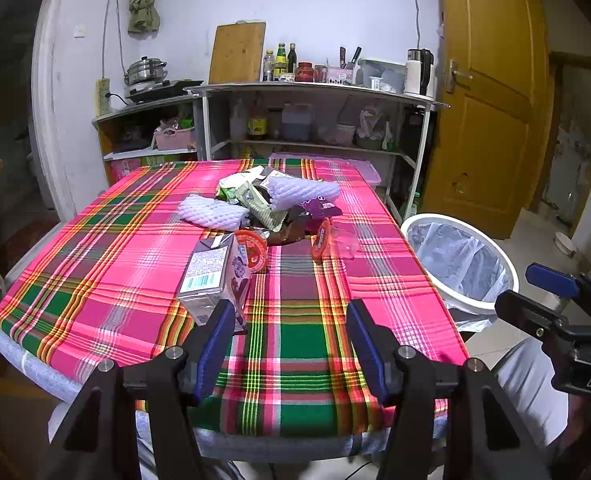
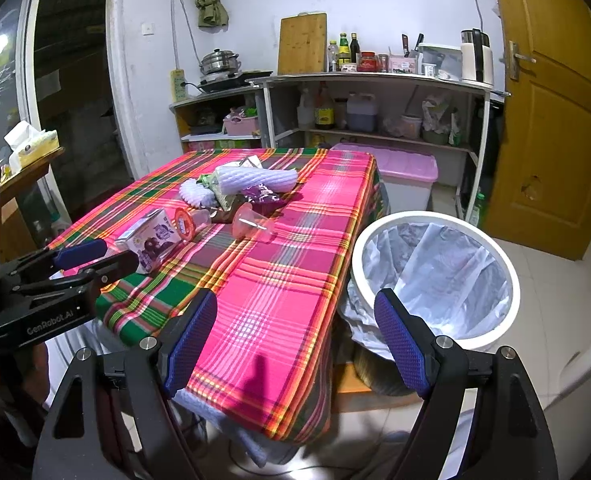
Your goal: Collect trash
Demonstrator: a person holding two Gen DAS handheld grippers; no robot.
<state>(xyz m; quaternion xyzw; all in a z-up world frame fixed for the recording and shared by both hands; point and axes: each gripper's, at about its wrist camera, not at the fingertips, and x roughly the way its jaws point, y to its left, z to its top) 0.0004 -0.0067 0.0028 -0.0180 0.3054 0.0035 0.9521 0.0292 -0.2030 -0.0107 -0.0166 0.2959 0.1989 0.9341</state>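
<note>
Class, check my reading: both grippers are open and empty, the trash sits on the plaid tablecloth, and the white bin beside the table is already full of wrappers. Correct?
Not quite. The white bin holds only its liner, as the right wrist view shows. Otherwise yes: left gripper and right gripper are open and empty, with the trash on the plaid tablecloth.

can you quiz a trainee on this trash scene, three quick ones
1. True or false: the bin stands on the table.
2. Which trash lies nearest the left gripper: a) carton b) foam net c) clear cup?
3. Fill in: both grippers are ____.

Key: 1 false, it stands on the floor beside the table. 2 a. 3 open, right gripper too.
</note>
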